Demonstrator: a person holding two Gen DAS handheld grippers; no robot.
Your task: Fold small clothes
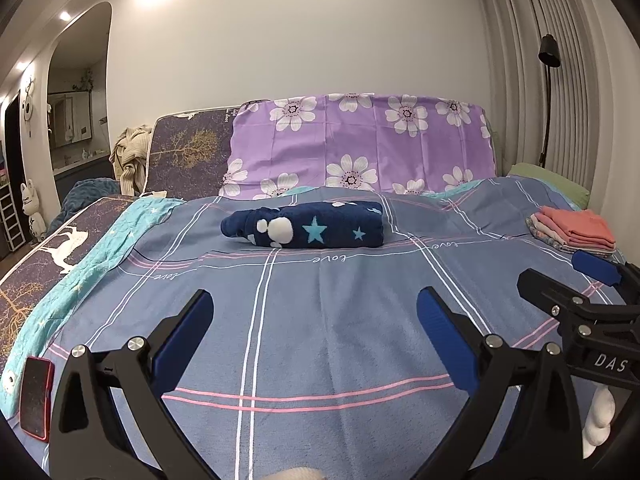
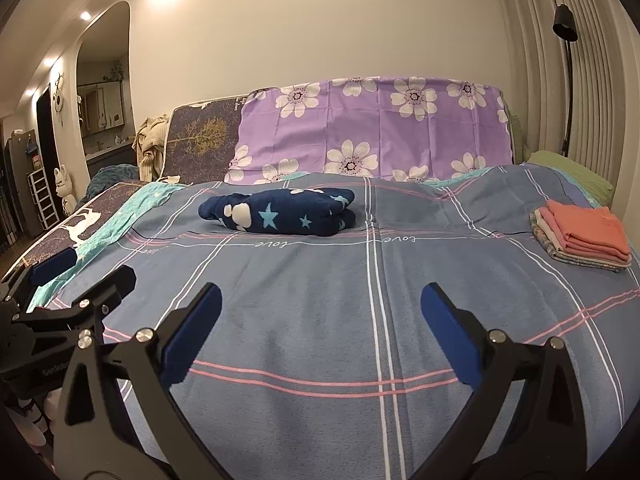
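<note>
**Now: reach across the bed for the star-print bundle**

Clearly both tools are free to work. The left tool [image 1: 316,320] is spread wide with nothing between its blue pads, and the right tool [image 2: 320,316] is just as wide and just as bare. Both hang low over the near part of the bed [image 2: 320,420], side by side, each showing at the edge of the other's view.

The next garment, a navy star-print piece [image 1: 308,226], lies bunched in a loose roll toward the far side of the plaid sheet, well apart from both tools and in front of the purple flowered cover [image 1: 360,144]. A folded stack [image 2: 584,236], coral on top, sits at the right edge of the bed, so that looks like the place for finished items.

My judgement is that the step in hand is the pickup. To do it well, approach the roll from its two ends rather than the middle, pinch a single layer at an edge or seam, and draw it toward the open near area before spreading it flat. The fabric looks thick and fleecy, so it may cling in layers; a shallow grip risks lifting the sheet beneath as well. Keep clear of the red phone [image 1: 36,396] at the left.
</note>
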